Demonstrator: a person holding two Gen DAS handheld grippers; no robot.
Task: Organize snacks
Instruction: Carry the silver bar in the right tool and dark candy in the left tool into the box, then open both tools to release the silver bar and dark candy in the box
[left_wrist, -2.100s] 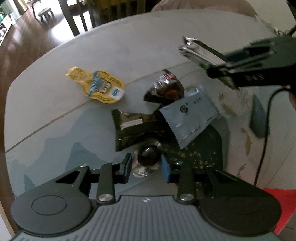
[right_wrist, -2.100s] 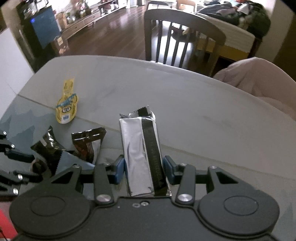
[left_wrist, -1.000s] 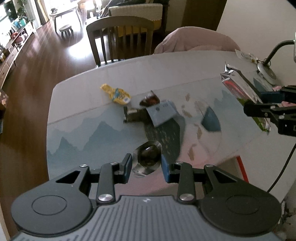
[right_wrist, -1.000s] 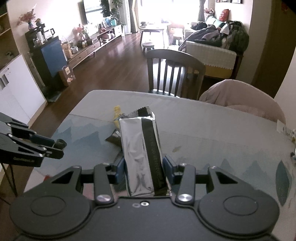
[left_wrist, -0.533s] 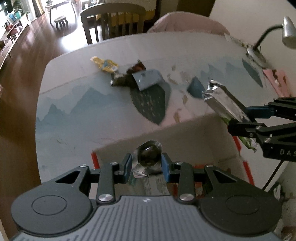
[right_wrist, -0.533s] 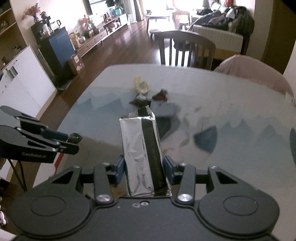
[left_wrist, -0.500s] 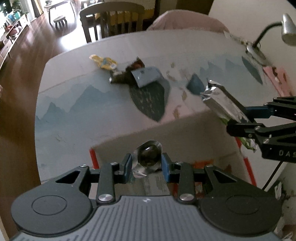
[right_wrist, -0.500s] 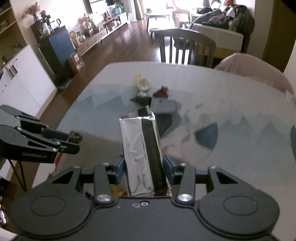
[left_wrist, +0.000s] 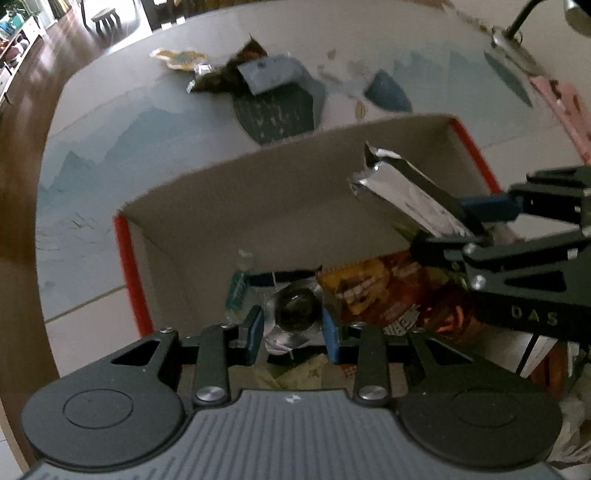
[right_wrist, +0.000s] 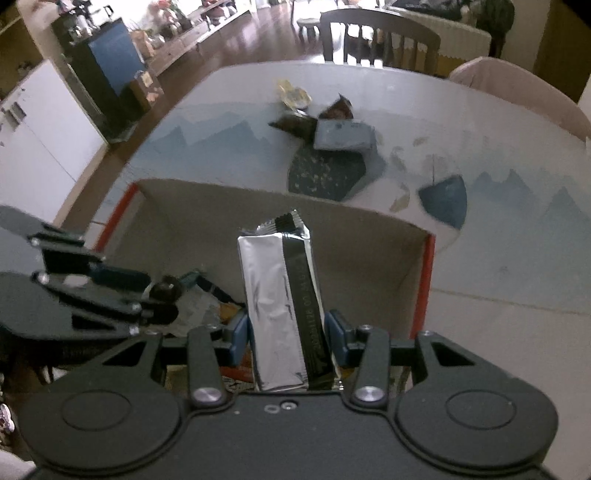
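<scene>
My left gripper (left_wrist: 292, 328) is shut on a small round foil-wrapped snack (left_wrist: 293, 314) and holds it over the open cardboard box (left_wrist: 236, 206) with red edges. My right gripper (right_wrist: 287, 341) is shut on a silver snack bar with a black stripe (right_wrist: 280, 306), also over the box (right_wrist: 354, 236). The silver bar shows in the left wrist view (left_wrist: 410, 199) at the right, and the left gripper shows in the right wrist view (right_wrist: 162, 295). An orange snack bag (left_wrist: 380, 295) and other wrappers lie inside the box.
On the table beyond the box lie a yellow pouch (left_wrist: 181, 59), dark brown wrappers (left_wrist: 221, 77) and a grey-blue packet (left_wrist: 273, 74). A desk lamp base (left_wrist: 513, 33) stands at the far right. A chair (right_wrist: 376, 40) stands behind the table.
Both grippers have moved back from the table and down, so they now hang over the open box with their snacks still held.
</scene>
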